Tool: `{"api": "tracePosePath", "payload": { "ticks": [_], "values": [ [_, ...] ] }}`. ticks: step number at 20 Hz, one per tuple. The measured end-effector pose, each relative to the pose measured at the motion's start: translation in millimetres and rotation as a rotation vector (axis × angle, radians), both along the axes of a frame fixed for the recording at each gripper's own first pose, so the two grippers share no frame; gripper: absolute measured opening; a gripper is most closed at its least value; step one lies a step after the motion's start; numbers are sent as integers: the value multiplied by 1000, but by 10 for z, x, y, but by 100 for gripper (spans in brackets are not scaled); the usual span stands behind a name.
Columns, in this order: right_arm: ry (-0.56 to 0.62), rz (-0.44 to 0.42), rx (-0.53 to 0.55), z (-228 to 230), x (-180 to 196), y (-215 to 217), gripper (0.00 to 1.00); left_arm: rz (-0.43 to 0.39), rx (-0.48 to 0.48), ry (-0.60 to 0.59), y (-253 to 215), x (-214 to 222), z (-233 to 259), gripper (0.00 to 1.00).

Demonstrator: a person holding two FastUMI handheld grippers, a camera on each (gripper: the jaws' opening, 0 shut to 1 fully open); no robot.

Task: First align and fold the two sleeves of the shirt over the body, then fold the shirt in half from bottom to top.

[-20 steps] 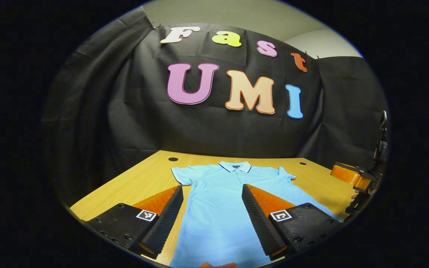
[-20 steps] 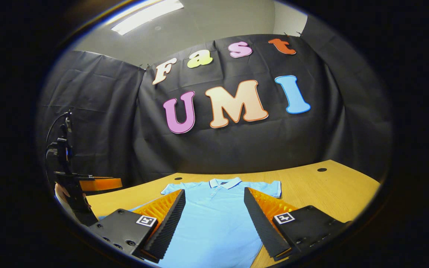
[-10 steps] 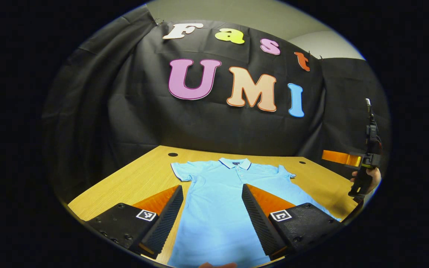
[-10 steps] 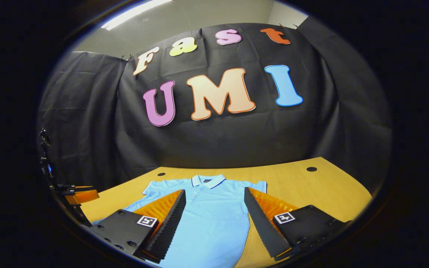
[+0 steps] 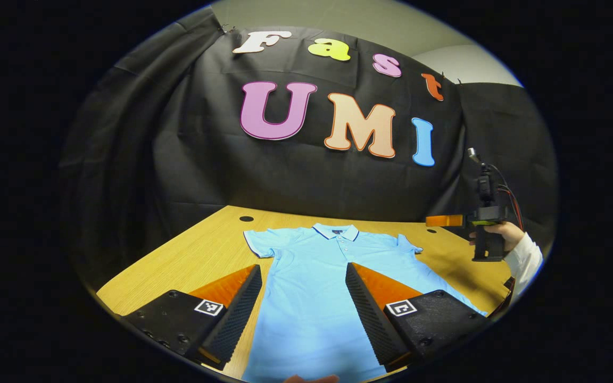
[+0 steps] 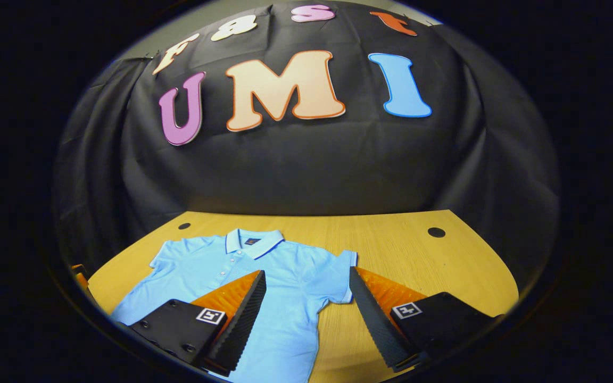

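A light blue polo shirt (image 5: 317,287) lies flat and face up on the wooden table (image 5: 205,255), collar toward the booth wall and both short sleeves spread out. My left gripper (image 5: 302,311) hangs open above the shirt's lower body, touching nothing. In the left gripper view the right gripper (image 5: 445,220) is held by a hand (image 5: 498,231) above the table's right side, past the shirt's sleeve. In the right gripper view the shirt (image 6: 242,276) lies left of centre, and my right gripper (image 6: 306,314) stands open above its right sleeve (image 6: 338,276), nothing between the fingers.
The table (image 6: 418,266) has small round cable holes near its back edge (image 6: 436,232) (image 5: 246,218). Bare wood stretches to the right of the shirt. Black cloth closes the booth behind and at the sides. A white sleeve (image 5: 522,263) shows at the right edge.
The right gripper has moved forward and right over the table and tipped downward, so the shirt's right sleeve now sits between its fingers. The left gripper has barely moved.
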State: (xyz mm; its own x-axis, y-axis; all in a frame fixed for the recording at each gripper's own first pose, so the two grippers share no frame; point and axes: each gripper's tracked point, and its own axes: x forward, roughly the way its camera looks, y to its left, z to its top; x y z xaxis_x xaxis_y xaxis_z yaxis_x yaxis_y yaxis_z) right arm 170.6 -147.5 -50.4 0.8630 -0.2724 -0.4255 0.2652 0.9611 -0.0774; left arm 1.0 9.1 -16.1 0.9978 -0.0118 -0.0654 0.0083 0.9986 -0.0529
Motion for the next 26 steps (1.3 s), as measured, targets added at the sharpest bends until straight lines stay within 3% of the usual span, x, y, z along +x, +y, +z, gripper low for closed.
{"api": "tracePosePath", "payload": {
  "ticks": [5,10,17,26],
  "values": [
    [106,-61,91,-496,375,-298,98,-3,16,12,15,5,-13,94],
    [186,-97,52,-846,557,-516,98,-7,24,14,40,28,-16,94],
    [260,-143,22,-1144,501,-776,95,3,6,25,99,68,-57,94],
    [291,-109,30,-1312,514,-740,96,9,-5,51,139,89,-154,94]
  ]
}}
